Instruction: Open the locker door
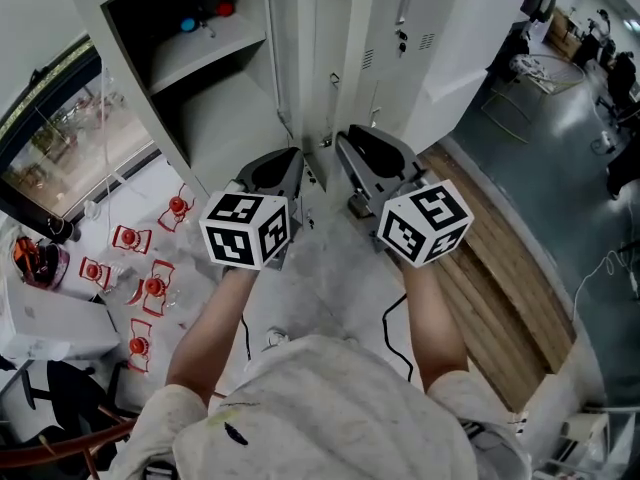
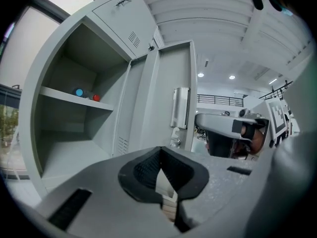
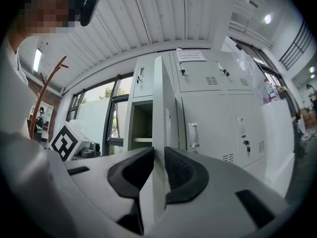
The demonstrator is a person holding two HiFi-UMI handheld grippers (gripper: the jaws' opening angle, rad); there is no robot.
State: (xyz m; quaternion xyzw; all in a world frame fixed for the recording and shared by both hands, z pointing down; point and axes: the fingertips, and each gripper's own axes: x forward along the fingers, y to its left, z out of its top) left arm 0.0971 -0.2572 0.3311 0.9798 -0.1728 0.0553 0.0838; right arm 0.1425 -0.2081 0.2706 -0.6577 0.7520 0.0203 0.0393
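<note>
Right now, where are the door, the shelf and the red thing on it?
door (image 3: pixel 158 108): right gripper view, front edge.
shelf (image 2: pixel 59 93): left gripper view, front lip.
red thing (image 2: pixel 96 97): left gripper view, its middle.

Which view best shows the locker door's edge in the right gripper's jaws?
The right gripper view: the door's edge stands between the right gripper's pads, both touching it. The head view shows it from above, contact hidden; the left gripper view shows the door's face and that gripper side-on.

The door stood edge-on between the jaws of the right gripper, with the open locker on its left. The left gripper lay just left of the right one. Two small things sat on the locker's shelf.
</note>
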